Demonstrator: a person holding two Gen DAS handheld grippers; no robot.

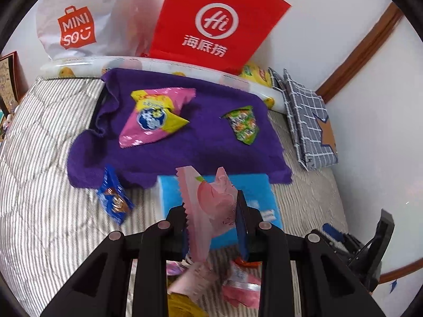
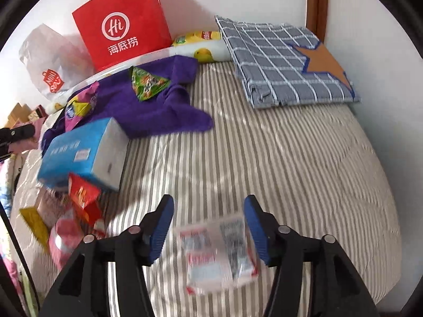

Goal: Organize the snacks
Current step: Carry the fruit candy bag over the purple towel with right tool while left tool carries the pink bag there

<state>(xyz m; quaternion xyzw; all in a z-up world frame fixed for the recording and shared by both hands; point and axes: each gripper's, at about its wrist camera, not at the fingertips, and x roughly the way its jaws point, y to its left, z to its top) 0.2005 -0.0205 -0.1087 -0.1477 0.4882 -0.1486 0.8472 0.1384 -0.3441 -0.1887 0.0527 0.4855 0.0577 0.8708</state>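
Striped bedding (image 2: 264, 158) fills both my views, with a purple towel (image 1: 185, 145) spread near the wall and a blue tissue box (image 2: 79, 153) at its edge. My left gripper (image 1: 211, 211) is clamped on a pink snack packet (image 1: 208, 203) above that box. My right gripper (image 2: 208, 227) stands open, a white-and-red snack packet (image 2: 216, 253) lying loose on the bedding between its fingers, untouched by either pad.

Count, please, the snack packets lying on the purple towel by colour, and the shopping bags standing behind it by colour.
Pink-and-yellow packet: 1
Green packet: 1
Red bag: 1
White bag: 1
Total: 4
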